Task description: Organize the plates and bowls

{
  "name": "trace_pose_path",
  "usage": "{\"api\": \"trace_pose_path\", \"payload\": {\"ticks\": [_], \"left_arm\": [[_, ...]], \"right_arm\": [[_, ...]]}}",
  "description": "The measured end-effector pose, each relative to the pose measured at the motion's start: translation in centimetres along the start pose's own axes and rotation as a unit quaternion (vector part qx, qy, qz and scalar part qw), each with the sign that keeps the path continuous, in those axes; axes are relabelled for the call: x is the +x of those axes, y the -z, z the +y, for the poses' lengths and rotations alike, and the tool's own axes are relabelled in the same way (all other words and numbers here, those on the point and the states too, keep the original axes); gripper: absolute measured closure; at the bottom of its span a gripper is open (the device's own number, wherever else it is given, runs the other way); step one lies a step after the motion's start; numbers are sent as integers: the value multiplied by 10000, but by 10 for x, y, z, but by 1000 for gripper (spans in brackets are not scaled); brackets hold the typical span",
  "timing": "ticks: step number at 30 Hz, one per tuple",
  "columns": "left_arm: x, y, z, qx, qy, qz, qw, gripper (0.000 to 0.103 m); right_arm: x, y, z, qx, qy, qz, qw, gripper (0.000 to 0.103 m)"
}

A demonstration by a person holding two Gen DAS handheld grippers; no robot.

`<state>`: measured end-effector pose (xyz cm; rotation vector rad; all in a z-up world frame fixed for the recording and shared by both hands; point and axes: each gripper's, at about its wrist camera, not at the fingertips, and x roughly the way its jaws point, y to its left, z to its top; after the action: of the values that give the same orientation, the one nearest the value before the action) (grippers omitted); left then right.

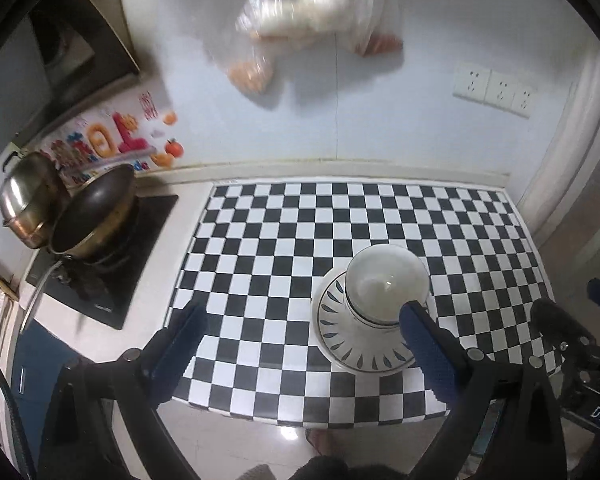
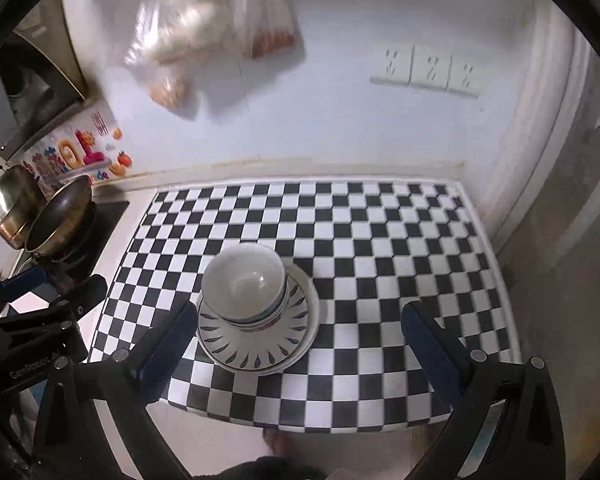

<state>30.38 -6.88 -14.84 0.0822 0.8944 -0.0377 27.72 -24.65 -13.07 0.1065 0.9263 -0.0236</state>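
both grippers, left and right, hang over the checkered counter with jaws released and nothing between them. the bowls are stacked on the plates near the counter's 6 o'clock edge. a wok sits at 9 o'clock.

We saw both views evenly lit with a cool, slightly dim cast. The bags on the wall were smeared by blur, and soft shadows lay beneath them. The desk bowed at its edges, dark lens rims closed each corner, and glare marked the floor.
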Motion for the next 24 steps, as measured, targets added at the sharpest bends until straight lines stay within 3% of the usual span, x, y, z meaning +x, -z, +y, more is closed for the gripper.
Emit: {"api": "trace_pose_path", "payload": {"ticks": [14,24], "left_arm": [[-122,60,-11,-174,-204,-456,9986,4],[-200,103,-14,-188,-236,-685,9972,1]], "right_arm": [[-136,54,-22,-61,-263,-594,9979,0],[-221,102,-23,-259,-265,-788,9962,0]]}}
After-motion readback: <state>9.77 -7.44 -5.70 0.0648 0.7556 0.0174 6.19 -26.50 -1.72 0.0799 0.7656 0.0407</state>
